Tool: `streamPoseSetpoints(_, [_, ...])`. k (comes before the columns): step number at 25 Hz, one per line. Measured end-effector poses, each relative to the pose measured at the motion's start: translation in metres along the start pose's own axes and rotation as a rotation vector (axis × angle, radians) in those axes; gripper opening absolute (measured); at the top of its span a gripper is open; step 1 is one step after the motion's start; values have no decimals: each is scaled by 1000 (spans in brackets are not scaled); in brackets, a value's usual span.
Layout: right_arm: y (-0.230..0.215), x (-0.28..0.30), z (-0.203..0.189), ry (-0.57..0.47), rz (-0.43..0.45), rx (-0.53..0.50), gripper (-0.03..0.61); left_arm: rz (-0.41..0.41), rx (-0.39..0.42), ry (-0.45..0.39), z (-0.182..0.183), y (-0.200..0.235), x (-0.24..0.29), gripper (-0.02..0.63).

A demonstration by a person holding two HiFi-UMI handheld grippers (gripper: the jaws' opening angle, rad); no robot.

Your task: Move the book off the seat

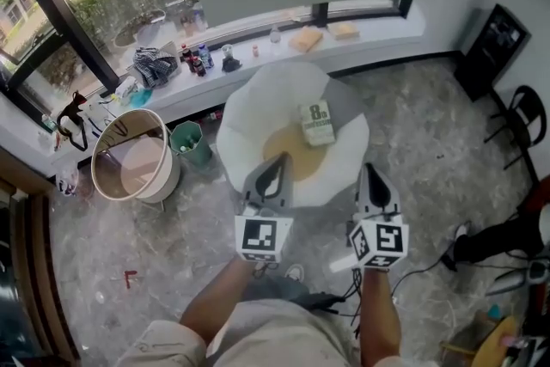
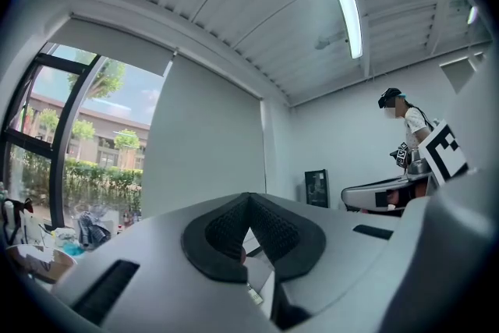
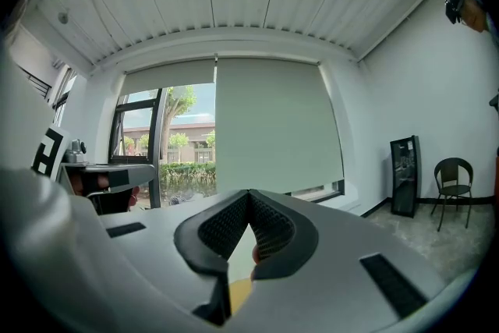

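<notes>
Where grey marble floor point(image 1: 412, 142) runs up to a long window sill point(image 1: 369, 37) strewn with bottles, a white round seat point(image 1: 249, 112) stands with a tan cushion point(image 1: 311, 161) at its centre; left of it a beige round tub point(image 1: 165, 178), with a small green bin point(image 1: 191, 142) between tub and seat; left gripper point(image 1: 277, 163) held over the seat's near edge, jaws drawn together to a point, nothing between them; left gripper view agrees, pads meeting at the tip, no object in the gap; right gripper point(image 1: 369, 170) alongside, at the seat's near right rim, jaws likewise closed and empty, confirmed in right gripper view; book point(image 1: 316, 123), pale green cover with a large "8", lies flat on the seat just right of centre, one corner over the cushion; it sits beyond both sets of tips, between the two grippers' lines, a little nearer the left one, touching neither.
</notes>
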State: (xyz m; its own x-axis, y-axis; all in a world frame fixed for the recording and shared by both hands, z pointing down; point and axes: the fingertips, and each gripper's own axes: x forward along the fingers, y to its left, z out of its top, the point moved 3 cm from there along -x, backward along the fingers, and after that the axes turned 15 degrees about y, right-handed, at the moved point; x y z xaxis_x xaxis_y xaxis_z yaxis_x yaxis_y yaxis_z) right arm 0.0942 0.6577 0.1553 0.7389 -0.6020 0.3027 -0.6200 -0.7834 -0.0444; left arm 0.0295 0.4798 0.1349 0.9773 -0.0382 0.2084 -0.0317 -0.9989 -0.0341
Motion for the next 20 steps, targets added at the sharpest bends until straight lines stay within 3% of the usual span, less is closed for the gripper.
streamPoseSetpoints(8, [-4,38,2,15,16,-15,3,9,-13,-5,1,16,32,0])
streamPoseSetpoints(20, [-3,142,17,76,-16,-51,3,-13,-32,9,-5,84,117,0])
